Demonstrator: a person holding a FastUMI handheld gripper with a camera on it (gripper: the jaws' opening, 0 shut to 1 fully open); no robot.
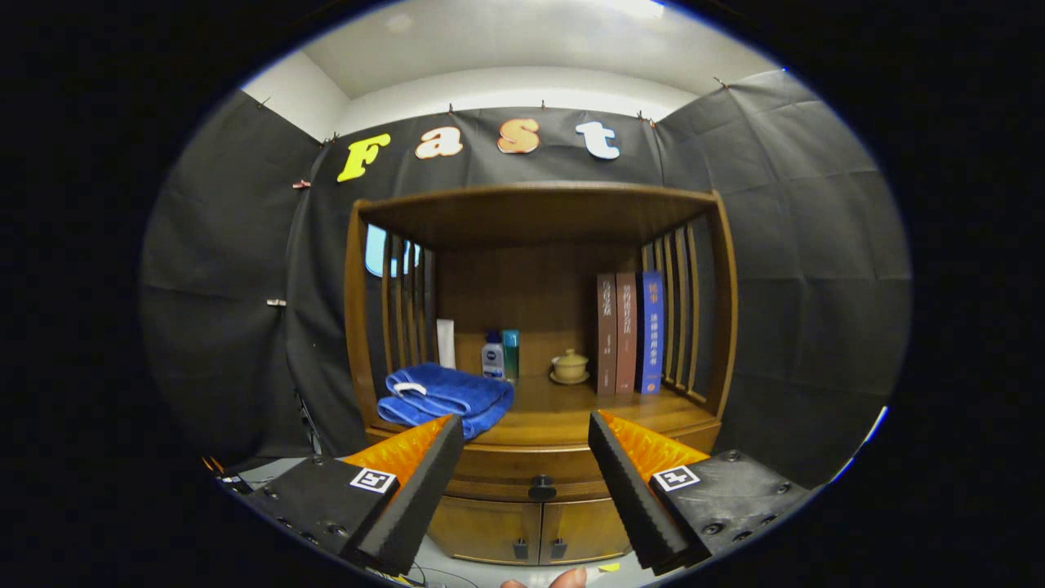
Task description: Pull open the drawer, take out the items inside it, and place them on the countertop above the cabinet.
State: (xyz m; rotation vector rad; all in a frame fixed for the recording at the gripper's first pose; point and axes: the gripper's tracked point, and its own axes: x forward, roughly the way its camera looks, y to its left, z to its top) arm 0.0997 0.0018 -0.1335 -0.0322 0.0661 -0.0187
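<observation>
I see the gripper (526, 482) with fingers spread wide, grasping nothing, held off in front of the wooden cabinet (539, 327). The drawer (522, 465) sits closed, its dark knob (541, 488) between the fingers and beyond them. On the countertop (563, 416) above: folded blue towel (445, 396), two bottles (500, 354), lidded pot (570, 366), three upright books (629, 333).

Closed drawer (540, 469) hiding its contents, towel (445, 398) corner behind gripper (526, 433) finger, book (651, 331) titles unreadable
</observation>
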